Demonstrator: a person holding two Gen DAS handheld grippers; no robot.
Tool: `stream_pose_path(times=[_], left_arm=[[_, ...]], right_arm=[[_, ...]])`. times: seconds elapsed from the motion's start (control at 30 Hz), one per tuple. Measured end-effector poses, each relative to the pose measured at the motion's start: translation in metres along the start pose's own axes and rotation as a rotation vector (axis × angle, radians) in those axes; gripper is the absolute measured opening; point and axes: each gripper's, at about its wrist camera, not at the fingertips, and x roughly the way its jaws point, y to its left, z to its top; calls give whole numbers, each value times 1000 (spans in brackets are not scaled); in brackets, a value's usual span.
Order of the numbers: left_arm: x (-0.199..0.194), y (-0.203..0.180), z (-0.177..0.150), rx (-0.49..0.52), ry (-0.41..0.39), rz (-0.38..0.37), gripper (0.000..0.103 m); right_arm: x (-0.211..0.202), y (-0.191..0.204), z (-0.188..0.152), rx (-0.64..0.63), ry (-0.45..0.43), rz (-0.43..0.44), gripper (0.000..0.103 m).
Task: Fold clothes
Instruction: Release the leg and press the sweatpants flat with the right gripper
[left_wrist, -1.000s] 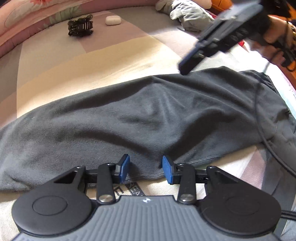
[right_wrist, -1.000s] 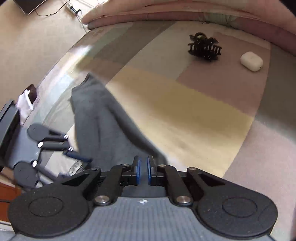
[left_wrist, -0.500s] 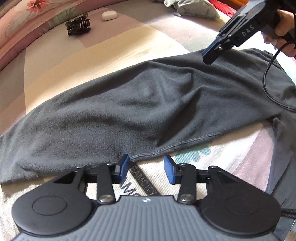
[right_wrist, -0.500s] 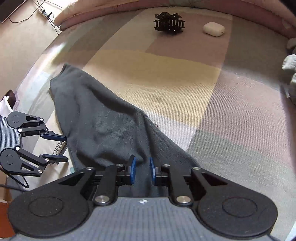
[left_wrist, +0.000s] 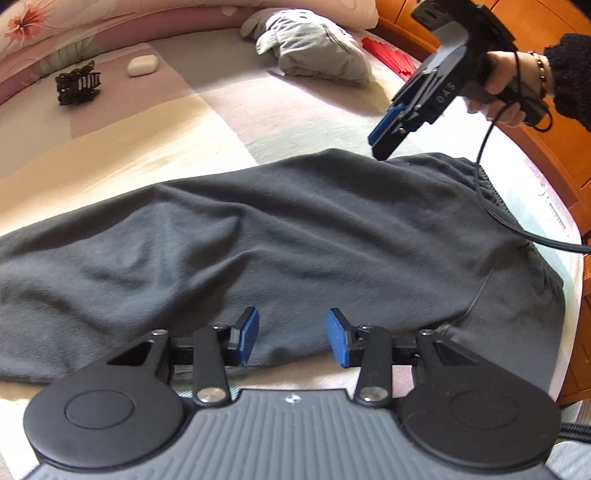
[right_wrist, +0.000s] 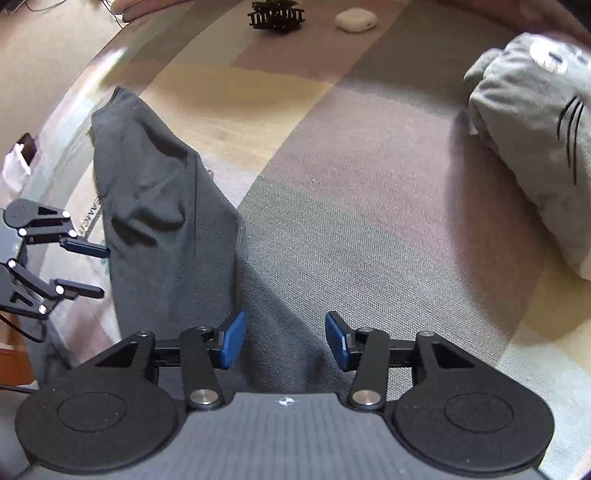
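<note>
Dark grey trousers (left_wrist: 280, 240) lie folded lengthwise across the bed, waistband at the right. My left gripper (left_wrist: 291, 338) is open and empty just above their near edge. My right gripper (left_wrist: 386, 136) hovers over the far edge near the waistband, held by a hand. In the right wrist view the right gripper (right_wrist: 284, 341) is open and empty above the trousers (right_wrist: 166, 221), and the left gripper (right_wrist: 86, 267) shows open at the left.
A grey plush pillow (left_wrist: 314, 48) lies at the far right of the bed, also in the right wrist view (right_wrist: 535, 140). A black hair claw (left_wrist: 77, 86) and a white earbud case (left_wrist: 142, 65) sit far back. The bed's edge and wooden frame (left_wrist: 554, 155) run along the right.
My right gripper has opened from shut, let go of the trousers and lifted away toward the waistband side. The trousers now lie flat. My left gripper stays open.
</note>
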Motion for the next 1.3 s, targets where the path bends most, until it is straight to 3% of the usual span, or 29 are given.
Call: stream_pose_path(times=[0.3,0.43,0.67,0.8,0.87,0.97,1.07,1.1,1.13,1.23,1.3], left_arm=[[35,-24,15,21,42,-69,41],[42,-22,16,23,51,-96,43],[46,-22,24,29,57,-114,46],[45,-24,24,31,57,-115,46],[44,-25,24,32,57,-115,46],[43,-26,25,34,57,-116,51],[42,-28,25,35,57,-117,52],[42,-28,25,36,57,-117,52],[41,-29,25,38,57,-117,52],[33,-30,24,52,55,-116,52],[28,-31,23,60,52,-114,52]], right_arm=[[25,-87,-9,219,172,390,54],[27,-97,-17,236,189,450,53],[54,-82,7,164,246,549,53],[58,-92,-7,242,221,631,53],[57,-102,-21,285,220,657,47],[59,-104,-25,313,206,652,39],[60,-84,-12,229,201,583,28],[56,-77,-9,176,194,519,11],[52,-70,-8,130,184,465,3],[32,-48,-13,70,119,367,6],[11,-44,-19,86,40,347,5]])
